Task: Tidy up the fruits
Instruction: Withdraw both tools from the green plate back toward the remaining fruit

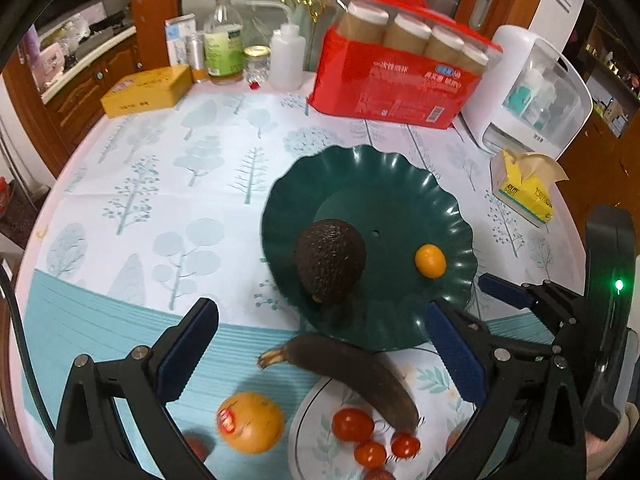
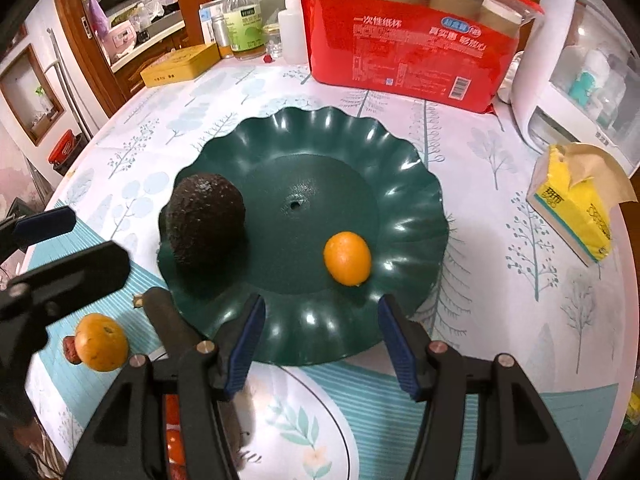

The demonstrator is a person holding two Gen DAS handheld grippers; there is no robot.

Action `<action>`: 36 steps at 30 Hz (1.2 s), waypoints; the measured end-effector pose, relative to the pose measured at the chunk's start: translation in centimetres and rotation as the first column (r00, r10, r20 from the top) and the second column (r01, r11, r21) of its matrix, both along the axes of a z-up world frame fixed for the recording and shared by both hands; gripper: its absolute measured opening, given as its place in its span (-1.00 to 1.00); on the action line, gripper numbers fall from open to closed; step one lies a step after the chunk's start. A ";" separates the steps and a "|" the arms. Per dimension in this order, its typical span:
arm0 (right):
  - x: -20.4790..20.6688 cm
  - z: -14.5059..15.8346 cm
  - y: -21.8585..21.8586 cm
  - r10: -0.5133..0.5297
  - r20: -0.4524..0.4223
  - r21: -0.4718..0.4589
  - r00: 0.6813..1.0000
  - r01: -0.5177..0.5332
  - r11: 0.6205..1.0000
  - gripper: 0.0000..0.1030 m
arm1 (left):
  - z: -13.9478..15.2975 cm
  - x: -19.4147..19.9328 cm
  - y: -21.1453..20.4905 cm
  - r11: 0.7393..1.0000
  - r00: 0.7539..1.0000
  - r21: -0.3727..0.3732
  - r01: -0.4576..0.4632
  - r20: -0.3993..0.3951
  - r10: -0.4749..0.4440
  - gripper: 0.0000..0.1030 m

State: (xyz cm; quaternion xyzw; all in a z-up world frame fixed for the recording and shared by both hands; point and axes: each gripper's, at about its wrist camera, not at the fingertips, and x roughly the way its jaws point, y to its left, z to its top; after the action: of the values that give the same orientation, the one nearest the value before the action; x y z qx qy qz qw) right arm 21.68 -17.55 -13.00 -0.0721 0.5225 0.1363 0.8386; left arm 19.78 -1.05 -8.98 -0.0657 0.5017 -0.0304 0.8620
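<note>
Dark green scalloped plate (image 2: 412,208) sits mid-table on a tree-printed tablecloth (image 1: 160,200); it carries a dark, rough-skinned avocado (image 2: 206,216) near its left rim and a small orange kumquat-like fruit (image 2: 347,258) right of centre, the two well apart. Right gripper (image 2: 322,344) hangs above the plate's near rim, jaws spread wide, nothing between the blue pads; the small orange fruit lies just beyond the gap, not touched. Left gripper (image 1: 320,354) also stands wide and empty, pointing down at the table edge nearer the camera. Between and below its fingers in the left wrist view: a blackened banana (image 1: 352,376), stem end on the cloth near the green plate's rim, far end lying across a white floral plate (image 1: 310,432); three small red tomatoes (image 1: 370,438) on that plate beside the banana's tip; a large orange (image 1: 251,422) with a red sticker on the cloth just left of the white plate. A reddish fruit next to the orange is partly hidden and cannot be identified. Behind the green plate: red pack of paper cups (image 2: 404,44), yellow tissue box (image 2: 572,208), white appliance (image 1: 532,92), yellow tin (image 1: 146,90), bottles.
</note>
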 end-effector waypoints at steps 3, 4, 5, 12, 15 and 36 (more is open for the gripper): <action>-0.6 1.1 -0.4 -0.024 0.012 0.007 1.000 0.024 1.000 0.14 | 1.6 -1.4 0.4 1.000 1.000 -0.006 0.002 0.030 -0.002 0.99; -0.8 1.6 -0.6 -0.033 0.019 0.008 0.999 0.033 0.999 0.14 | 2.1 -1.8 0.5 1.000 0.999 -0.010 0.005 0.039 -0.004 0.99; -1.1 2.1 -0.7 -0.043 0.029 0.011 0.999 0.043 0.999 0.14 | 2.7 -2.4 0.6 1.000 0.999 -0.016 0.010 0.049 -0.009 0.99; -3.8 5.8 -2.0 -0.129 0.102 0.074 0.986 0.122 0.990 0.14 | 6.0 -6.6 1.3 0.998 0.991 -0.010 0.055 0.122 -0.053 0.99; -5.6 7.4 -2.2 -0.157 0.139 0.083 0.978 0.147 0.986 0.14 | 6.7 -8.2 1.7 0.998 0.989 -0.021 0.056 0.135 -0.052 0.99; -16.9 8.8 -2.0 -0.137 0.162 0.033 0.977 0.133 0.991 0.14 | 3.2 -17.0 1.6 0.995 0.994 0.013 0.096 0.050 -0.097 0.99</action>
State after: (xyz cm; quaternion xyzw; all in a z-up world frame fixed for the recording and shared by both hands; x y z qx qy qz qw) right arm 4.82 -19.57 -4.17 -0.0383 0.4541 0.0784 0.8867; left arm 2.79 0.57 -5.75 -0.0359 0.4826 -0.0709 0.8722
